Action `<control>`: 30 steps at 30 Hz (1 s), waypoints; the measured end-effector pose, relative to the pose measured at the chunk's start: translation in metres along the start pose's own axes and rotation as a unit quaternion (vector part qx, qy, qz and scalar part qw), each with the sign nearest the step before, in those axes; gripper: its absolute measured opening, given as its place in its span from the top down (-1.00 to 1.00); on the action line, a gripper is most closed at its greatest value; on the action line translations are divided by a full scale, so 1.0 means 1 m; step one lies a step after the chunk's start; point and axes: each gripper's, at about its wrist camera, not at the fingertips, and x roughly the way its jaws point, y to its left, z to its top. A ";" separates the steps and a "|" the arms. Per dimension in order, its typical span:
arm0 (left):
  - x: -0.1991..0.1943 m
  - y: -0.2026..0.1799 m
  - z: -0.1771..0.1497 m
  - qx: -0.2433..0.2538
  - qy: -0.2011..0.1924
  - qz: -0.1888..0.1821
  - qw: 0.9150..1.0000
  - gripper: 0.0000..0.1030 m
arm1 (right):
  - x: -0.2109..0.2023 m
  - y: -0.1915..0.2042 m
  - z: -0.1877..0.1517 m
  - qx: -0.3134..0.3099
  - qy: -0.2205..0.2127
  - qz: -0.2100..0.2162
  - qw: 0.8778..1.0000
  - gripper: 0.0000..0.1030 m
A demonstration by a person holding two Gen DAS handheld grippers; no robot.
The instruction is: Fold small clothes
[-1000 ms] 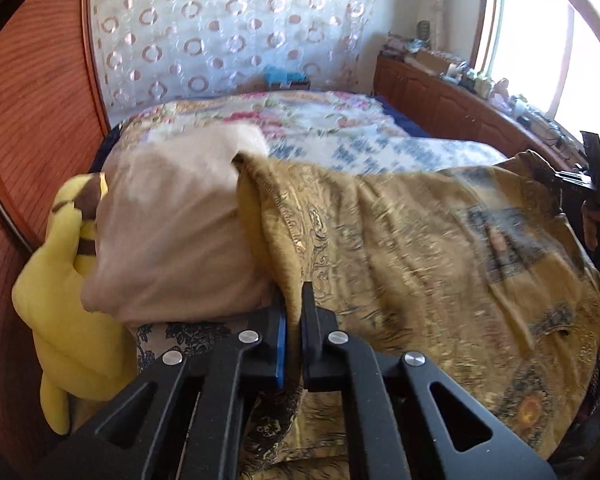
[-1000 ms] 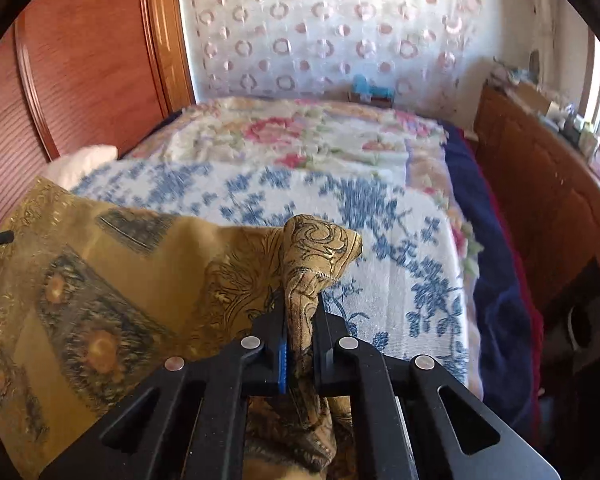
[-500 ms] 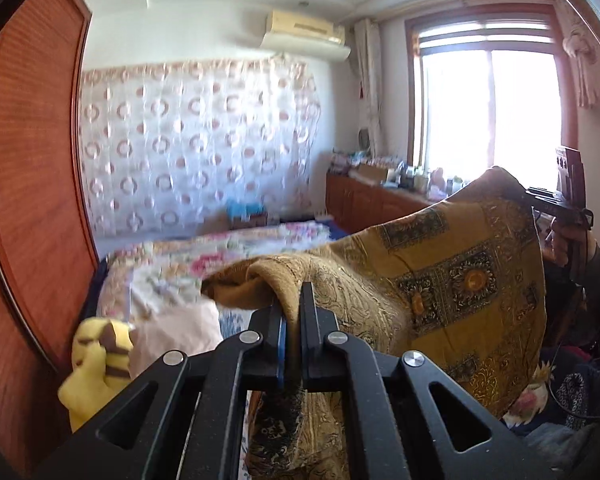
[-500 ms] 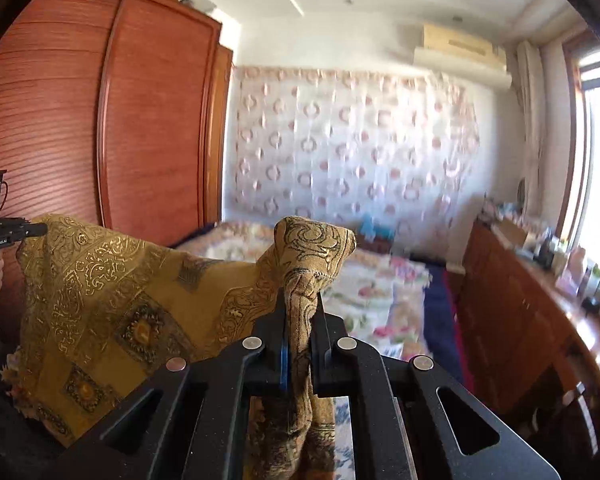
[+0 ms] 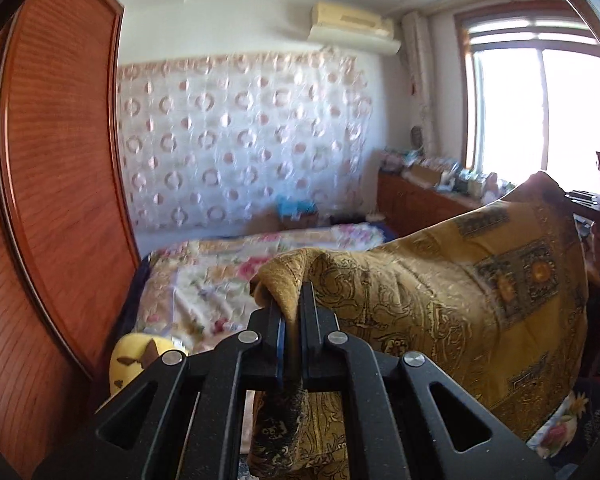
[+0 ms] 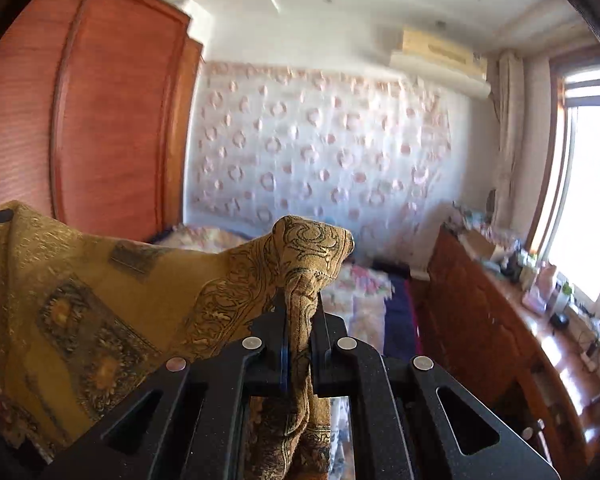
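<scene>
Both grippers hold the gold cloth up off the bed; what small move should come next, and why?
Probably spread the two grippers apart: the gold cloth, pinched at a corner by the left gripper and the right gripper, sags between them above the bed.

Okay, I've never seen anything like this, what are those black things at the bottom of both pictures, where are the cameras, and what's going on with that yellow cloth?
The black parts are two hand-held grippers; a person carries one in each hand. Each has a wide-angle camera looking forward along its two fingers, so one picture comes from the left gripper and the other from the right gripper.

Both have their jaws shut on the same gold patterned cloth, each pinching a bunched corner, so it hangs spread between them in the air. In the left picture the other gripper shows at the far right edge, at the cloth's other corner.

Behind is a bedroom: a bed with a flowered cover, a yellow soft toy beside it, a wooden wardrobe and a window.
</scene>
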 end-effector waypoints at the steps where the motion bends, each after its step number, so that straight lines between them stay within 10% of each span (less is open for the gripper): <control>1: 0.022 0.002 -0.008 -0.001 0.019 0.009 1.000 0.86 | 0.028 0.001 -0.007 0.006 0.017 -0.006 1.000 0.83; 4: 0.094 0.015 -0.043 -0.005 0.101 0.030 0.994 0.56 | 0.099 0.006 -0.031 0.025 0.088 -0.036 0.995 0.14; 12: 0.121 0.010 -0.103 -0.008 0.165 0.008 0.986 -0.30 | 0.148 0.002 -0.098 0.072 0.184 -0.041 0.979 0.12; 21: 0.095 -0.005 -0.136 -0.017 0.185 -0.031 0.982 -0.45 | 0.112 -0.042 -0.128 0.111 0.200 0.054 0.972 0.12; 30: 0.113 -0.018 -0.184 -0.012 0.239 -0.037 0.970 -0.45 | 0.146 -0.052 -0.153 0.134 0.253 0.058 0.956 0.12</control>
